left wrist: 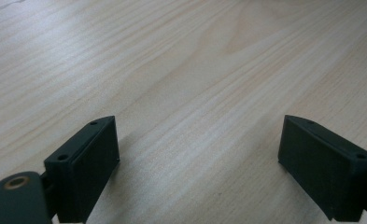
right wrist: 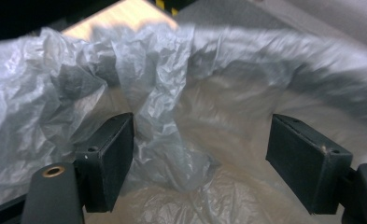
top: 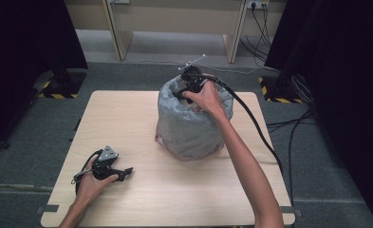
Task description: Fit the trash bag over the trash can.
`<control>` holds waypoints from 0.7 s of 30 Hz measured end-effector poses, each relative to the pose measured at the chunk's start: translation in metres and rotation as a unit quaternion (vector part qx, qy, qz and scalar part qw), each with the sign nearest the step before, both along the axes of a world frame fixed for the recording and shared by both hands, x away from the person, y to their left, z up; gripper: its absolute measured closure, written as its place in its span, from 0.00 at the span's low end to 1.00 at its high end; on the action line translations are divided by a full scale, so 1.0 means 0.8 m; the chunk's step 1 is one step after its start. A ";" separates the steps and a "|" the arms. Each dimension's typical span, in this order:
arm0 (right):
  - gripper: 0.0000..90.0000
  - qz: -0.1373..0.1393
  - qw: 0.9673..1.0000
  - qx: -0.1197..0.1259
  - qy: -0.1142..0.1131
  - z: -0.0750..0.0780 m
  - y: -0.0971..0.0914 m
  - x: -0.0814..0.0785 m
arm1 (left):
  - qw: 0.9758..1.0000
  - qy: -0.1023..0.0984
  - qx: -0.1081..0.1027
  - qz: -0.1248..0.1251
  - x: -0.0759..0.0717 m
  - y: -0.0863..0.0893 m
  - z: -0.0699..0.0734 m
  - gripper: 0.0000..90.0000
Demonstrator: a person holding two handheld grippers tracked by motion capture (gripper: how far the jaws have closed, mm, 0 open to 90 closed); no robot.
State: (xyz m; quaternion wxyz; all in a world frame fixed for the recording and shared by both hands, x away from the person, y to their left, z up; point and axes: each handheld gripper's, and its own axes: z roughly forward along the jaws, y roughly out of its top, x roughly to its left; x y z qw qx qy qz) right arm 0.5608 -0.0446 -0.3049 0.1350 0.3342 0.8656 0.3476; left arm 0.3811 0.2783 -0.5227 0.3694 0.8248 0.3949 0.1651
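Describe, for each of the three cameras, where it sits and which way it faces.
High view: above the table, looking down; both forearms, left hand-held gripper.
Left gripper view: looks along open jaws at bare tabletop.
Right gripper view: right hand-held gripper aimed into the bag-lined bin; jaws open around a fold.
Shared: high and right views show the bin.

Grey crinkled plastic bag (top: 191, 126) upright, mouth open, on table's far right.
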 end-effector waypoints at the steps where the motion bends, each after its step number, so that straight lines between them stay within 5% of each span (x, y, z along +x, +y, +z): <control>1: 0.27 0.005 1.000 -0.009 0.004 -0.005 0.001 0.001 | 1.000 0.000 0.000 0.000 0.000 0.000 0.000 0.13; 5: 0.27 0.011 0.998 -0.044 0.035 -0.018 0.004 0.005 | 1.000 0.000 0.000 0.000 0.000 0.000 0.000 0.13; 11: 0.27 0.017 0.997 -0.062 0.037 -0.017 0.003 0.002 | 1.000 0.000 0.000 0.000 0.000 0.000 0.000 0.13; 14: 0.27 0.012 0.999 -0.038 0.018 -0.003 -0.006 -0.005 | 1.000 0.000 0.000 0.000 0.000 0.000 0.000 0.13; 19: 0.27 -0.036 0.999 0.028 -0.016 0.031 -0.031 -0.016 | 1.000 0.000 0.000 0.000 0.000 0.000 0.000 0.13; 21: 0.26 -0.056 0.998 0.028 -0.020 0.036 -0.037 -0.015 | 1.000 0.000 0.000 0.000 0.000 0.000 0.000 0.13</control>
